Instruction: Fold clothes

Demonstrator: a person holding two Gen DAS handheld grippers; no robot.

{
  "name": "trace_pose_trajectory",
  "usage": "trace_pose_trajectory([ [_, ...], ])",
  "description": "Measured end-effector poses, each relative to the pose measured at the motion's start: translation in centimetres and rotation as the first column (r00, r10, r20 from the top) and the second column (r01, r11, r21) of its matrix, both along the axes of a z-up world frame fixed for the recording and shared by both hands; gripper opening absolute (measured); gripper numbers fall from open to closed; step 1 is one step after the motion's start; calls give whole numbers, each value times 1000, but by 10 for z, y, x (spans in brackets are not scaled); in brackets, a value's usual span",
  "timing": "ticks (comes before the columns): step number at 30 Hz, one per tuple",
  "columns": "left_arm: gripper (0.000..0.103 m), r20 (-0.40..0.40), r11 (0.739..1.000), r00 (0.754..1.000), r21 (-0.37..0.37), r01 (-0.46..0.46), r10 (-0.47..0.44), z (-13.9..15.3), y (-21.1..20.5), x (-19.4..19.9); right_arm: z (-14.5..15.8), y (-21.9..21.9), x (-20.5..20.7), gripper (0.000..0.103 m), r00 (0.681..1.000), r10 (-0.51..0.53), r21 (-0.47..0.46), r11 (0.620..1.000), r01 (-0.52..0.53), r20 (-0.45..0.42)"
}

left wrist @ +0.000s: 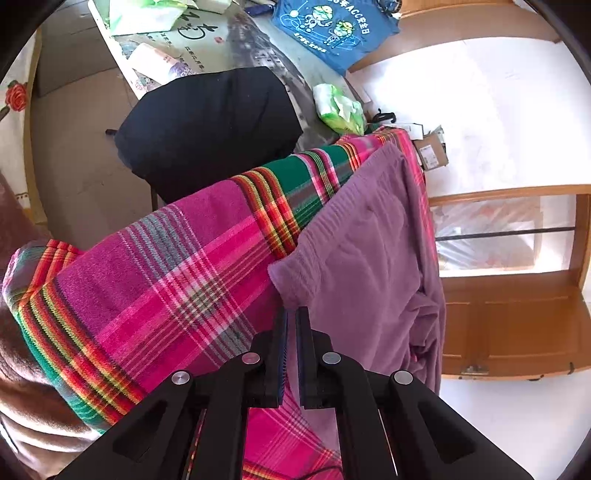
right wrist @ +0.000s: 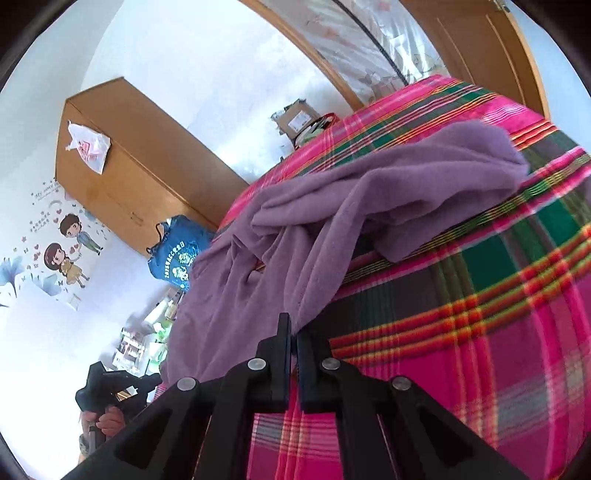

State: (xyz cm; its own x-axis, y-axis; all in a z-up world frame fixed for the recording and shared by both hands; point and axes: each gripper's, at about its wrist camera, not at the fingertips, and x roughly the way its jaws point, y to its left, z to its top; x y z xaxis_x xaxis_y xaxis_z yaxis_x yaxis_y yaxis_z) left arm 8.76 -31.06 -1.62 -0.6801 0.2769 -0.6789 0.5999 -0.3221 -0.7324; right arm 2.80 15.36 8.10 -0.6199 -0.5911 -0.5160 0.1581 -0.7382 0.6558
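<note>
A purple fleece garment (left wrist: 369,251) lies on a pink, green and red plaid sheet (left wrist: 173,266). In the left wrist view my left gripper (left wrist: 291,314) is shut on the garment's ribbed hem corner. In the right wrist view the same garment (right wrist: 332,206) is bunched in folds on the plaid sheet (right wrist: 498,314). My right gripper (right wrist: 293,328) is shut on a lower edge of the purple cloth. The left gripper also shows in the right wrist view (right wrist: 110,384), held in a hand at the lower left.
A black chair back (left wrist: 210,125) stands beyond the bed, before a cluttered table (left wrist: 236,44) with a green tissue pack (left wrist: 340,109) and a blue bag (left wrist: 332,26). A wooden door (left wrist: 517,317) and a cardboard box (left wrist: 430,151) are right. A wooden wardrobe (right wrist: 122,173) stands against the wall.
</note>
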Motion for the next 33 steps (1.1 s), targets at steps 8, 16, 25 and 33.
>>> trace_pose_trajectory([
  [8,9,3,999,999,36,39,-39,-6,10,-5,-1,10,29,2,998,-56,-21,998,56,30],
  [16,25,-7,997,1000,80,4,-3,-13,10,-4,-23,11,42,2,993,-85,-15,996,86,87],
  [25,42,-54,995,998,93,-27,32,-11,9,-8,-32,15,54,2,988,-109,5,994,109,108],
  [33,43,-18,1000,1000,14,2,-1,-1,16,-27,-37,10,53,2,987,-102,10,995,101,121],
])
